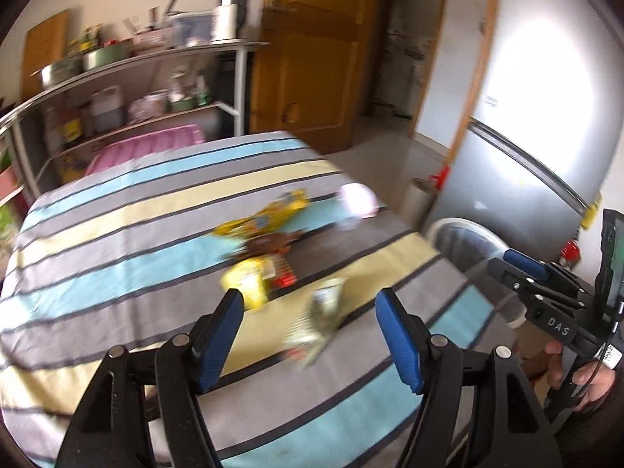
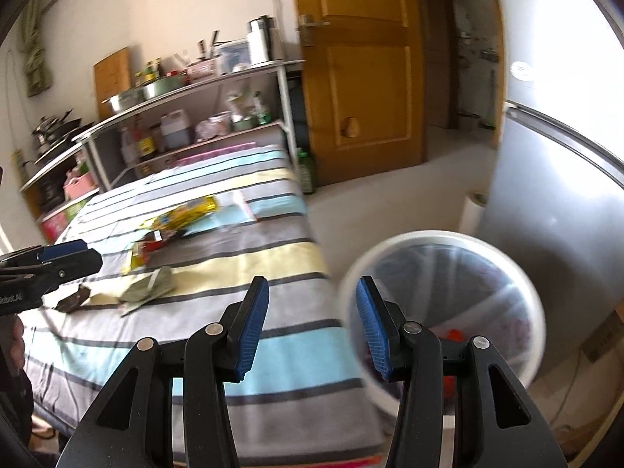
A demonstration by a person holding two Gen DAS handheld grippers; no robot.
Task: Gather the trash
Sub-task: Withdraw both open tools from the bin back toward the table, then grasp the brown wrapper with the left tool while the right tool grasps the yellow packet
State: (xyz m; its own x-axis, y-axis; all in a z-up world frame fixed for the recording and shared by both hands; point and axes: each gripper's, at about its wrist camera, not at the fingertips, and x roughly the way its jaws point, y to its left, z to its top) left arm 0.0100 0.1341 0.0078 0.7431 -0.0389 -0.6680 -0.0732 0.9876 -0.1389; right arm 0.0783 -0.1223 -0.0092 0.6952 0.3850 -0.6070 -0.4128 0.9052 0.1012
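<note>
Several wrappers lie on the striped tablecloth (image 1: pixel 117 234): a long yellow wrapper (image 1: pixel 269 214), a brown one (image 1: pixel 269 243), a small yellow packet (image 1: pixel 247 280) and a greenish wrapper (image 1: pixel 319 319). A pale pink crumpled bag (image 1: pixel 357 202) lies near the far edge. My left gripper (image 1: pixel 309 300) hovers open above the greenish wrapper, not touching it. My right gripper (image 2: pixel 312 284) is open and empty over the table's right edge, beside the white bin (image 2: pixel 534 312). The bin stands on the floor with something red inside. The greenish wrapper (image 2: pixel 150 286) and a dark scrap (image 2: pixel 74 298) lie under the left gripper (image 2: pixel 62 259).
A metal shelf rack (image 2: pixel 187 89) with pots, bottles and jars stands behind the table. Right of it are a wooden door (image 2: pixel 362 78) and a grey fridge (image 2: pixel 565 195). A green bottle (image 2: pixel 308 171) and a white roll (image 2: pixel 474 210) stand on the floor.
</note>
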